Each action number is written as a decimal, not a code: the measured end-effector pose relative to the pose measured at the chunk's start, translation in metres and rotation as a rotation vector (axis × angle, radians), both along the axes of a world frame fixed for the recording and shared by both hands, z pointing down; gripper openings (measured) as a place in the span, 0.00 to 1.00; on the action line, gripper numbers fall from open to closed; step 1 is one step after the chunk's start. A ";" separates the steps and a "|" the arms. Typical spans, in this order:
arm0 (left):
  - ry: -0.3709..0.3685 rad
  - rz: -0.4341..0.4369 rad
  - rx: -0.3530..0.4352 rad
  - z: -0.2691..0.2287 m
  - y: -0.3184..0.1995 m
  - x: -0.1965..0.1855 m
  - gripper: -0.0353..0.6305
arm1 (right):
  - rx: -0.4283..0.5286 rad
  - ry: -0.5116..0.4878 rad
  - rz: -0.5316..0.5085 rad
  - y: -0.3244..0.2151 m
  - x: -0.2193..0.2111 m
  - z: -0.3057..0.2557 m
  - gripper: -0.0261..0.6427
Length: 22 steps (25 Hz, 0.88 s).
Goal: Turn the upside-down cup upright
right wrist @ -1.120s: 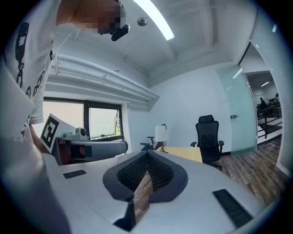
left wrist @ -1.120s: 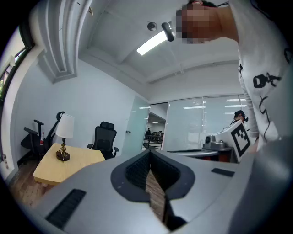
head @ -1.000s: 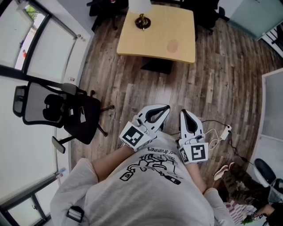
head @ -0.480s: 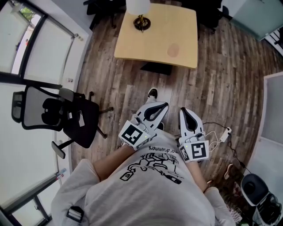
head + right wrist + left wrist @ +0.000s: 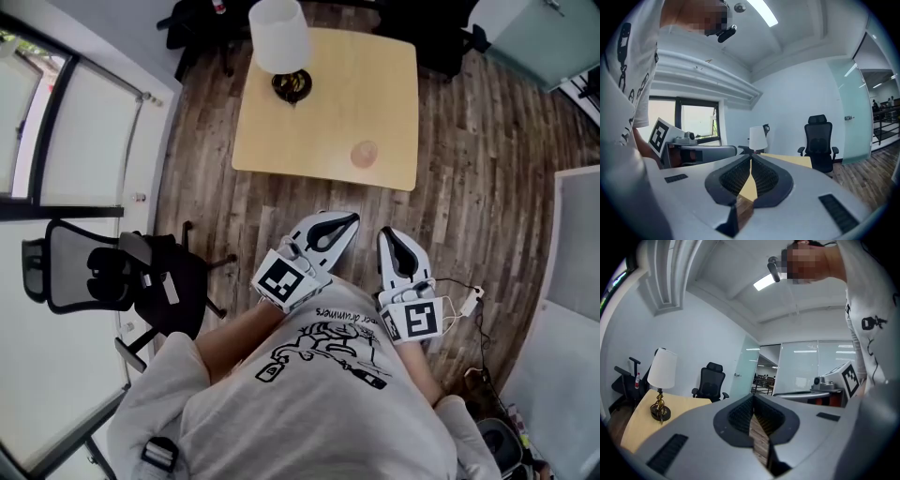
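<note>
- Compared with a second ago, the table and lamp show nearer and fuller in the head view; both grippers keep their place close to the person's chest.
- Left gripper: jaws pressed together, nothing between them. Right gripper: likewise closed and empty.
- Progress: judged not begun. Approach is under way; the reach, grasp and turning all remain.
- Cup: small, round, pale pink, on the table toward its near right edge, well apart from the lamp and both grippers. Too small here to confirm which way up it sits.
</note>
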<state>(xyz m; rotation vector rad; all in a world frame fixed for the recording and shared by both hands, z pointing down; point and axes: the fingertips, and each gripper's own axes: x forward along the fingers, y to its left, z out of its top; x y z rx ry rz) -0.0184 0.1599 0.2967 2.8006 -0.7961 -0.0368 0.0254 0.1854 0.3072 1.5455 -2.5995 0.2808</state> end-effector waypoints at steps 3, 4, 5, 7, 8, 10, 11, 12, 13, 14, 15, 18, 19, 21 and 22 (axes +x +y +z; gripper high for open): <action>-0.006 0.013 -0.013 0.003 -0.038 0.001 0.07 | -0.010 -0.001 0.013 -0.041 0.002 0.002 0.08; -0.008 0.017 -0.018 0.003 -0.049 0.002 0.07 | -0.012 0.000 0.018 -0.053 0.003 0.002 0.08; -0.012 0.022 -0.022 0.003 -0.060 0.002 0.07 | -0.013 0.003 0.021 -0.064 0.004 0.001 0.08; -0.017 0.031 -0.025 0.004 -0.079 0.001 0.07 | -0.014 0.007 0.029 -0.085 0.005 0.000 0.08; -0.017 0.036 -0.026 0.004 -0.087 0.000 0.07 | -0.016 0.008 0.033 -0.094 0.005 0.000 0.08; -0.013 0.047 -0.029 0.006 -0.102 -0.001 0.07 | -0.019 0.012 0.040 -0.110 0.003 0.000 0.08; -0.014 0.054 -0.030 0.007 -0.108 -0.001 0.07 | -0.021 0.014 0.042 -0.118 0.003 0.001 0.08; -0.018 0.061 -0.029 0.009 -0.114 -0.001 0.07 | -0.022 0.018 0.045 -0.124 0.003 0.002 0.08; -0.022 0.069 -0.028 0.009 -0.120 0.000 0.07 | -0.023 0.023 0.047 -0.130 0.004 0.003 0.08; -0.024 0.075 -0.027 0.010 -0.125 0.000 0.07 | -0.023 0.028 0.050 -0.135 0.004 0.004 0.08; -0.025 0.079 -0.029 0.012 -0.129 0.001 0.07 | -0.025 0.033 0.053 -0.140 0.005 0.006 0.08; -0.039 0.093 -0.044 0.020 -0.140 0.001 0.07 | -0.035 0.041 0.057 -0.152 0.007 0.012 0.08; -0.040 0.095 -0.047 0.023 -0.143 0.002 0.07 | -0.039 0.043 0.057 -0.156 0.008 0.014 0.08; -0.038 0.098 -0.054 0.025 -0.147 0.004 0.07 | -0.047 0.048 0.053 -0.161 0.010 0.018 0.08; -0.037 0.101 -0.055 0.024 -0.149 0.005 0.07 | -0.051 0.051 0.050 -0.163 0.011 0.020 0.08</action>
